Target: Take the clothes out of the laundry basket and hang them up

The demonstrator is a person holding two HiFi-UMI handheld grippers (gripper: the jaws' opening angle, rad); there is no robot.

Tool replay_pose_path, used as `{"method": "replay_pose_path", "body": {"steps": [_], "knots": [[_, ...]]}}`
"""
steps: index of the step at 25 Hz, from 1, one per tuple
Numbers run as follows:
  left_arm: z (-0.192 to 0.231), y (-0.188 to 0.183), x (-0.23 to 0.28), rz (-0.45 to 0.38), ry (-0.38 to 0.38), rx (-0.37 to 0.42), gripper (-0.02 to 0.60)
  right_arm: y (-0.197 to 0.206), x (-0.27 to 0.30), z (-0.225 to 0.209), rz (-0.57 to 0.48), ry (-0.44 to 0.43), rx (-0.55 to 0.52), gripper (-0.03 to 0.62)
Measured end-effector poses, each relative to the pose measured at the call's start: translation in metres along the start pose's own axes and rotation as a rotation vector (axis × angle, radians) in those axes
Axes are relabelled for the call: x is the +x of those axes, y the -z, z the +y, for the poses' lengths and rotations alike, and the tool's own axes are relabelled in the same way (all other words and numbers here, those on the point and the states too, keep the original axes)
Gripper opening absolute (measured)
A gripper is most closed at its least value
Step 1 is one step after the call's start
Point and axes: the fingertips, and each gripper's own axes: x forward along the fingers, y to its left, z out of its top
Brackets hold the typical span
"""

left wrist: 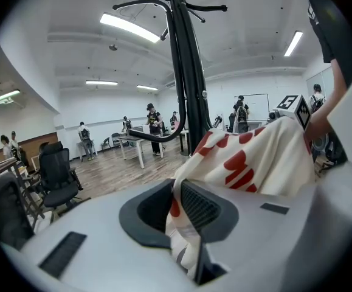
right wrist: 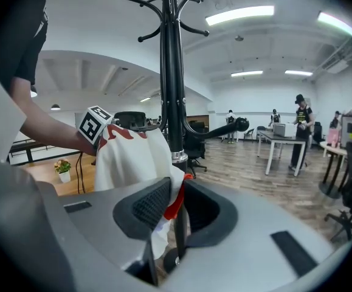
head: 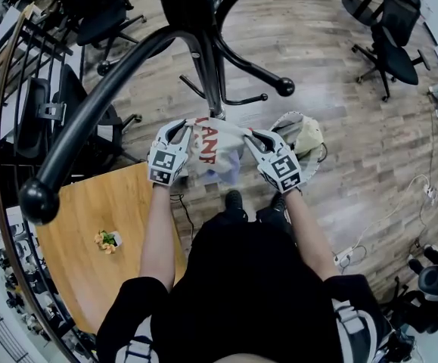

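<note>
One white mesh laundry basket (head: 314, 171) stands on the floor by the person's right, with one pale garment (head: 307, 136) in it. The left gripper (head: 177, 131) has its jaws closed tight on one white, red-lettered T-shirt (head: 212, 153). The right gripper (head: 258, 136) pinches its other edge with the jaws barely parted. The shirt is stretched before the black coat stand (head: 207, 59).

A white cloth garment with red lettering (head: 208, 151) is stretched between the left gripper (head: 176, 129) and right gripper (head: 253, 137), beside a black metal coat stand (head: 209, 74).
</note>
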Motion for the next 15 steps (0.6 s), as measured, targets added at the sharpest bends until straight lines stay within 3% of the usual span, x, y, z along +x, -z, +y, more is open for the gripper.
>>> {"method": "replay_pose_path", "body": {"steps": [2,6,15], "knots": [[0.0,0.001,-0.001,0.002,0.0,-0.005,0.041,0.004,0.0,0.001,0.011,-0.007,-0.003,0.1],[0.001,0.006,-0.002,0.009,-0.003,-0.015,0.117,0.012,0.001,0.0,0.021,-0.02,0.001,0.13],[0.002,0.014,-0.012,0.027,-0.018,-0.023,0.153,0.015,0.003,-0.001,0.022,-0.023,0.011,0.179]]}}
